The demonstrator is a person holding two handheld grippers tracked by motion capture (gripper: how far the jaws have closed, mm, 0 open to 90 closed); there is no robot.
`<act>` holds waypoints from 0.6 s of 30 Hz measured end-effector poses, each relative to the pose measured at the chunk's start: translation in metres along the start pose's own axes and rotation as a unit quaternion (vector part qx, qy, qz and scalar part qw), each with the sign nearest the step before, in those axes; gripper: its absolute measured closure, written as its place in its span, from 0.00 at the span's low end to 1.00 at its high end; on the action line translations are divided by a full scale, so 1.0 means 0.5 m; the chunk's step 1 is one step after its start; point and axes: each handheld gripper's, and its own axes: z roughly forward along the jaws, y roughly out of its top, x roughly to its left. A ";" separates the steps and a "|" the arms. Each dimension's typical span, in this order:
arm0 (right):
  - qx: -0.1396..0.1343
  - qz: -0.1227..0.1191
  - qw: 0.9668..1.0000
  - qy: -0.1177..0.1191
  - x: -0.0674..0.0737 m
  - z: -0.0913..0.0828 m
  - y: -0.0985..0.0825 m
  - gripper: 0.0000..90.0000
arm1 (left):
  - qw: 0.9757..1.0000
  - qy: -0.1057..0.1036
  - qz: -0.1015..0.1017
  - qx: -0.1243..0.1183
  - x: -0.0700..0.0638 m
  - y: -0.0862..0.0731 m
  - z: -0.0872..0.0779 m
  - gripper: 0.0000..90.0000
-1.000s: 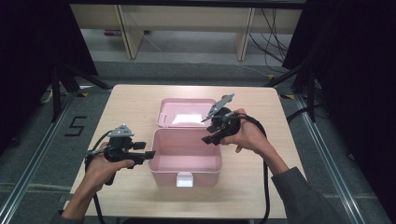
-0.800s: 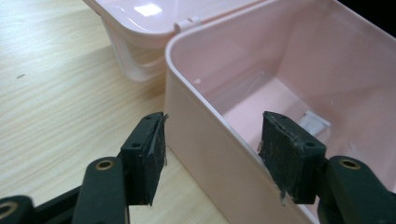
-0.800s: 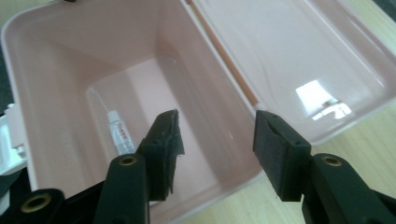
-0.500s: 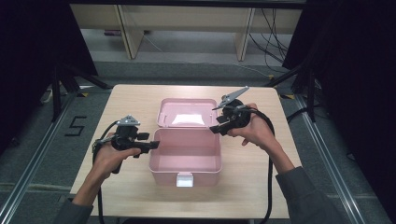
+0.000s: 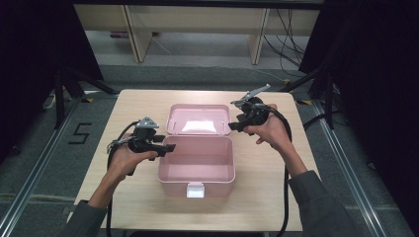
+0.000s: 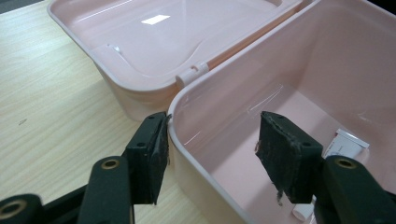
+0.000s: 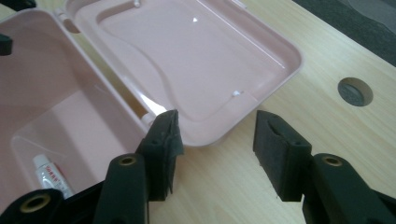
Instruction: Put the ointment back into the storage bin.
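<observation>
I see the pink plastic hinged box (image 5: 195, 163) mid-table on the light wooden table (image 5: 257, 197), lid (image 5: 197, 120) flung flat behind it, a small white tube (image 7: 50, 175) lying inside. My left gripper (image 6: 212, 149) is released, its jaws straddling the box's left wall. My right gripper (image 7: 215, 140) is also released, at the lid's right corner, gripping nothing.

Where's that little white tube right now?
The small white tube lies on the floor of the open pink box, in a corner. In the right gripper view it sits lower left, just beyond the right claw.
</observation>
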 end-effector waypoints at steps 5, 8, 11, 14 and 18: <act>-0.003 0.012 1.000 -0.008 -0.012 0.018 0.010 0.57 | 1.000 0.001 -0.002 0.004 0.008 0.005 0.011 0.47; -0.008 0.017 1.000 -0.010 -0.016 0.030 0.013 0.56 | 1.000 -0.002 0.000 0.010 0.010 0.005 0.018 0.50; -0.003 0.022 1.000 -0.013 -0.024 0.035 0.016 0.56 | 1.000 -0.003 -0.001 0.000 0.011 0.006 0.021 0.55; -0.009 0.032 0.999 -0.017 -0.033 0.042 0.019 0.56 | 1.000 -0.001 0.003 0.000 0.012 0.007 0.021 0.58; -0.010 0.048 0.999 -0.020 -0.041 0.053 0.021 0.56 | 1.000 0.008 0.004 -0.001 0.013 0.005 0.022 0.63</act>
